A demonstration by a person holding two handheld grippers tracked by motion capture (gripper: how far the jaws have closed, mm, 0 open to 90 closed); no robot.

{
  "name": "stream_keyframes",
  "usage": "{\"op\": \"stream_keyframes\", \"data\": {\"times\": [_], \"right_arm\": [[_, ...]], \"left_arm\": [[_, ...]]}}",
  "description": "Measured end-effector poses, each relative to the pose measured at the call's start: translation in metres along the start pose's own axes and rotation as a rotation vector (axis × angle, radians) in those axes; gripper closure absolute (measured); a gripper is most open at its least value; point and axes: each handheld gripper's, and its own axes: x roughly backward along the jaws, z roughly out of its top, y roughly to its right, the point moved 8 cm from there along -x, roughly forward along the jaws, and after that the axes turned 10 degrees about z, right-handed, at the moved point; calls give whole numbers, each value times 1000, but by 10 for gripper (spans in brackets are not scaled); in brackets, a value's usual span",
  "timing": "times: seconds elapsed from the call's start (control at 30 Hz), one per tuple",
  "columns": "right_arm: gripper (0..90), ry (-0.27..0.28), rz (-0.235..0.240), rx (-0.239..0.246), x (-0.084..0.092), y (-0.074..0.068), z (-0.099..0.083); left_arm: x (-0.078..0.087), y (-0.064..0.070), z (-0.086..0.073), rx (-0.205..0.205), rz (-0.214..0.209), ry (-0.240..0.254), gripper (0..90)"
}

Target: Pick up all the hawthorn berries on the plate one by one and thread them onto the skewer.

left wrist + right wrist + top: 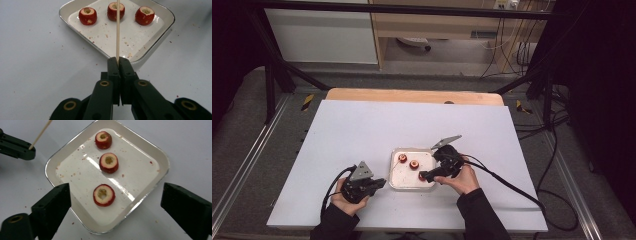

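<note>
Your left tool point(117, 61) has its jaws pressed together on the near end of a thin wooden skewer point(117, 30). In the left gripper view the skewer's long axis runs straight out from the jaw tips and away from you, over the near corner of the white tray point(75, 26) and across the middle 1 of the 3 fruit pieces; its far end leaves the top of that picture, so you cannot tell where the tip sits. In the right gripper view the same skewer point(40, 133) rises slantwise from the left tool point(18, 147), beyond the tray's corner.

The 3 red cored fruit pieces stand on their flat sides in the tray point(162, 160), hollows up, in a rough line: 1 point(103, 140) at the far end, 1 point(109, 162) in the middle, 1 point(104, 195) nearest your right tool.

Your right tool point(115, 200) holds nothing; its jaws stand wide apart. In its own view the nearest fruit piece lies between the 2 jaws, closer to the left 1, with neither jaw touching it.

In the high view the tray point(394, 172) sits on the white counter point(362, 130) between both tools, left tool point(379, 184) just off its left edge, right tool point(424, 175) over its right side.
</note>
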Motion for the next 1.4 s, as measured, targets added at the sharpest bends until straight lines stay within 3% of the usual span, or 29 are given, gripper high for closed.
{"op": "stream_keyframes", "data": {"times": [0.03, 0.07, 0.2, 0.57, 1.0, 1.4], "right_arm": [[154, 0, 0, 0, 0, 0, 0], [195, -41, 12, -8, -5, -1, 0], [270, -104, 37, -20, -15, -4, 2], [457, -238, 47, -35, -32, -2, 1], [591, -296, 49, -68, -40, 3, -5], [608, -305, 53, -94, -41, 4, -6]], "left_arm": [[0, 0, 0, 1, -2, 0, 883], [0, 0, 0, 1, -3, 0, 883], [0, 0, 0, 2, -4, 1, 883], [1, 0, 1, 1, -5, 7, 883], [0, 1, 1, -6, -5, 0, 883], [1, 2, 1, -8, -6, 3, 883]]}}
